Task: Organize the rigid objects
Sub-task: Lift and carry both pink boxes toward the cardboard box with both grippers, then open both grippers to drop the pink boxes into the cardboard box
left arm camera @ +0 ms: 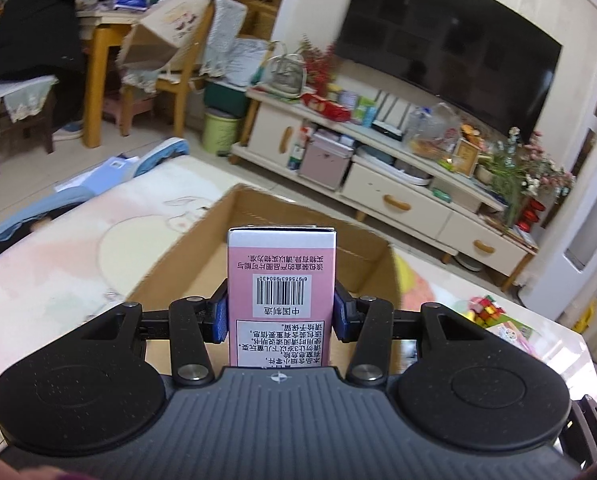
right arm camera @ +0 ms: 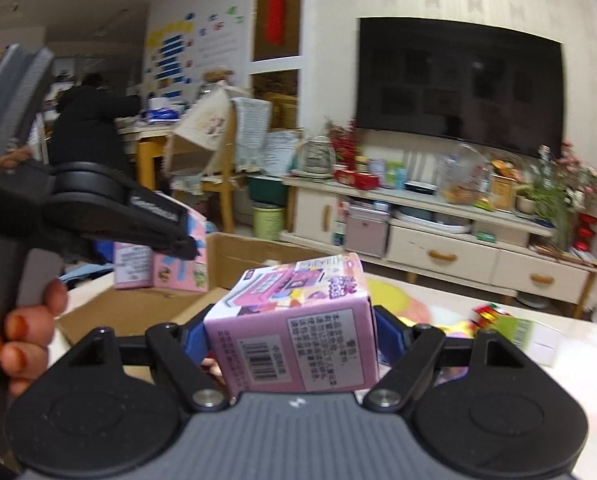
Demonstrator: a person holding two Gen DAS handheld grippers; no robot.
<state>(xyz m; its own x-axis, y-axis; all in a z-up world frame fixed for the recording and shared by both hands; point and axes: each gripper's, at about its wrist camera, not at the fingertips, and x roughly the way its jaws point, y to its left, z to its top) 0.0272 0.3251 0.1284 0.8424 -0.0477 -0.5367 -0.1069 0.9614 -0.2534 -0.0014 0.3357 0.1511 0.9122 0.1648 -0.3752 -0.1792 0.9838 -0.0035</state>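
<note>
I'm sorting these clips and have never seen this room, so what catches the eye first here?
Each gripper is clamped on a pink toy box: the left gripper grips an upright pink box, the right gripper a tilted pink box. Both are above an open cardboard box on a pale mat. Behind, a large dark TV hangs over a cluttered cream cabinet.

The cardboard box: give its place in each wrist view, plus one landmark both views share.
Left wrist view: the open cardboard box lies centre frame, straight ahead, behind the pink carton clamped in the left gripper.
Right wrist view: the cardboard box sits left of centre, beyond and left of the right gripper and its tilted pink carton.
Shared landmark: the black television.
</note>
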